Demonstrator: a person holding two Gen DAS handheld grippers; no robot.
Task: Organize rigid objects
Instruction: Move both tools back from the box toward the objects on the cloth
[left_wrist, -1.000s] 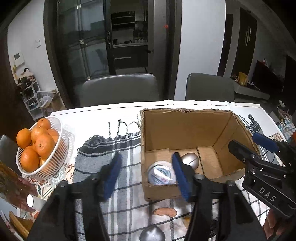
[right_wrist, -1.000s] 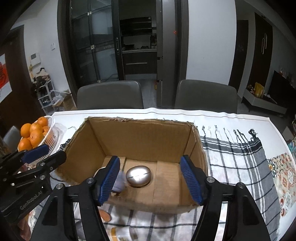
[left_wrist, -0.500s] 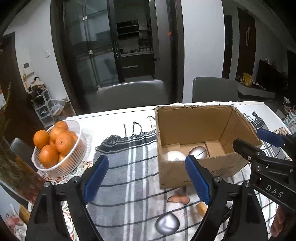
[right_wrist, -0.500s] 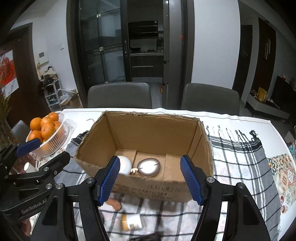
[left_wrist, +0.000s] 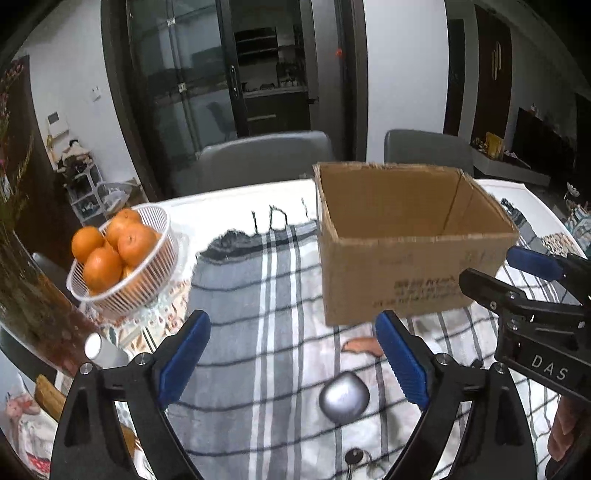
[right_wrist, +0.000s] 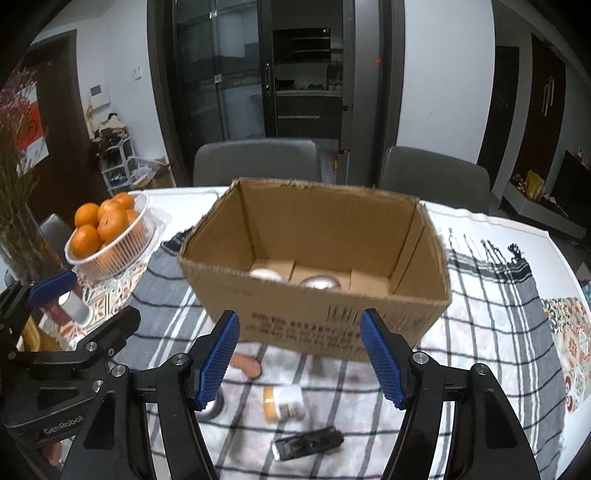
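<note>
The cardboard box (right_wrist: 317, 273) stands ahead of both tongs on the plaid cloth (left_wrist: 258, 295), its near wall facing them and its top open. Between that wall and the fingertips lies a band of cloth with loose things on it. Left of the left gripper (left_wrist: 293, 363), a white basket of oranges (left_wrist: 122, 254) sits near the table's rounded edge, with a small grey-capped container (left_wrist: 101, 349) closer in beside a glass vase (left_wrist: 26, 295). To the right of the box the cloth runs on bare towards the patterned tablecloth edge (right_wrist: 569, 332).

The left gripper is spread wide and grips nothing; a silver egg-shaped case (left_wrist: 344, 397) lies on the cloth between its blue pads, nearer the right one and touching neither. The right gripper (right_wrist: 317, 360) also stands wide apart and empty, its tips just short of the box's near wall.

The right wrist view looks down into the box, where a pale rounded object (right_wrist: 266, 274) and a silver rounded case (right_wrist: 320, 283) rest on the bottom; the left view sees only the box's outer wall and far inner walls. The right view also shows an amber-capped white bottle (right_wrist: 284, 403) lying on its side and a dark flat device (right_wrist: 308, 442) near its tips. An orange-brown piece (left_wrist: 364, 346) on the cloth appears in both views. The left view alone shows a small round keyring piece (left_wrist: 355, 458) at the near edge.
</note>
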